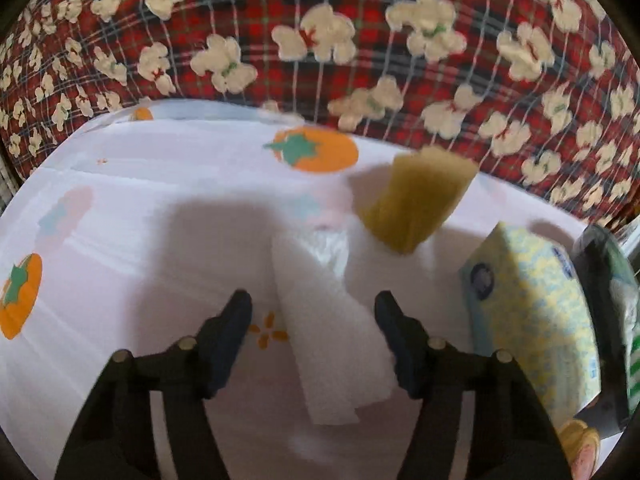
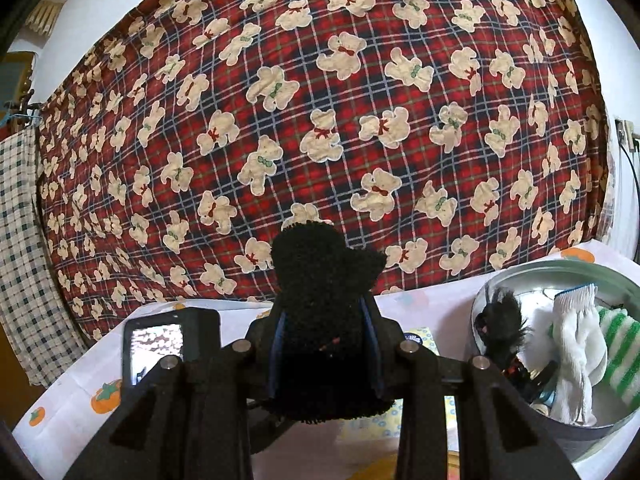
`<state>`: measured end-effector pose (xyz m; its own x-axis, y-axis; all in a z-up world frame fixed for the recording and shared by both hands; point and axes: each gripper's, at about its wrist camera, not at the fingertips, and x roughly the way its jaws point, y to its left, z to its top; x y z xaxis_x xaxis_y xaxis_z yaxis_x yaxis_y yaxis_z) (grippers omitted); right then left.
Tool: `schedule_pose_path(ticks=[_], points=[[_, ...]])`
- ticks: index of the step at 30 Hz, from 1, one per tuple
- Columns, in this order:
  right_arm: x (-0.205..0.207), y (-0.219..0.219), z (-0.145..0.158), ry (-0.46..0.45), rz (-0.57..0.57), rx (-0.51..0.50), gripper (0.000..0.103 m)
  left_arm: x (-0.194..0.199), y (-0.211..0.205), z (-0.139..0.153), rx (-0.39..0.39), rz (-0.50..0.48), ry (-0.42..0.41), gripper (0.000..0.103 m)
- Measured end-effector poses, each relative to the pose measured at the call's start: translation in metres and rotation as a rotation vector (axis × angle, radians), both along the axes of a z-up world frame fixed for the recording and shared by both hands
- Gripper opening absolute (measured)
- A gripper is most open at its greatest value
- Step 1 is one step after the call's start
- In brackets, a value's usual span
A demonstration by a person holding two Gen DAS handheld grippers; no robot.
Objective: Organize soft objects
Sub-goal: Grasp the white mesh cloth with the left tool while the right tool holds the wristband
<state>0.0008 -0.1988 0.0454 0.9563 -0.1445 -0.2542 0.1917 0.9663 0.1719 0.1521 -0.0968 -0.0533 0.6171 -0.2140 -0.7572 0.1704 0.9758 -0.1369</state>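
Observation:
In the left wrist view a long white foam block (image 1: 324,332) lies on the persimmon-print cloth (image 1: 120,240), between the fingers of my left gripper (image 1: 314,320). The right pad is at the block's edge and a gap shows at the left pad, so the gripper is open. A yellow sponge (image 1: 416,200) stands just beyond the block. In the right wrist view my right gripper (image 2: 325,316) is shut on a black fuzzy cloth (image 2: 320,272), held up in front of the blanket.
A steel bowl (image 2: 520,276) at the right holds a white glove (image 2: 576,340), a green striped sponge (image 2: 620,352) and a black fluffy item (image 2: 504,320). A yellow-blue tissue pack (image 1: 532,320) lies beside the foam. A red plaid bear blanket (image 2: 320,120) hangs behind.

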Motion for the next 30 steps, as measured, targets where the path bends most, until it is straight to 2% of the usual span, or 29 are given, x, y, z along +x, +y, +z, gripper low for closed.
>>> schedule_pose_path(ticks=[1,2,3,5,7,10,13,16,18,22,30], points=[[0.000,0.000,0.000,0.002,0.001,0.002,0.037,-0.001,0.001,0.000,-0.004,0.001,0.002,0.055],[0.001,0.000,-0.001,0.006,0.005,0.006,0.037,-0.001,0.002,0.000,-0.012,-0.003,0.005,0.039],[0.001,0.000,-0.001,0.010,0.009,0.008,0.037,-0.001,0.003,-0.001,-0.029,-0.016,0.017,0.029],[0.001,0.001,-0.002,0.010,0.010,0.009,0.037,-0.001,0.012,0.000,-0.083,-0.028,0.018,0.018],[0.001,0.003,-0.004,0.011,0.012,0.003,0.037,-0.003,0.021,0.004,-0.148,-0.035,0.004,0.018],[0.002,0.005,-0.006,0.012,0.020,-0.003,0.037,-0.017,0.031,0.017,-0.149,0.001,-0.092,0.018],[0.002,0.009,-0.008,0.007,0.044,-0.007,0.037,-0.039,0.033,0.033,-0.061,0.034,-0.240,0.018],[0.003,0.014,-0.012,0.013,0.062,-0.009,0.037,-0.052,0.038,0.044,0.015,0.074,-0.345,0.018],[0.004,0.017,-0.013,0.014,0.075,-0.014,0.037,-0.055,0.045,0.046,0.028,0.098,-0.364,0.018],[0.004,0.029,-0.018,0.018,0.108,-0.038,0.037,-0.063,0.058,0.042,0.024,0.128,-0.352,0.018],[-0.001,0.042,-0.028,0.042,0.138,-0.069,0.038,-0.097,0.069,0.045,0.013,0.168,-0.427,0.018]])
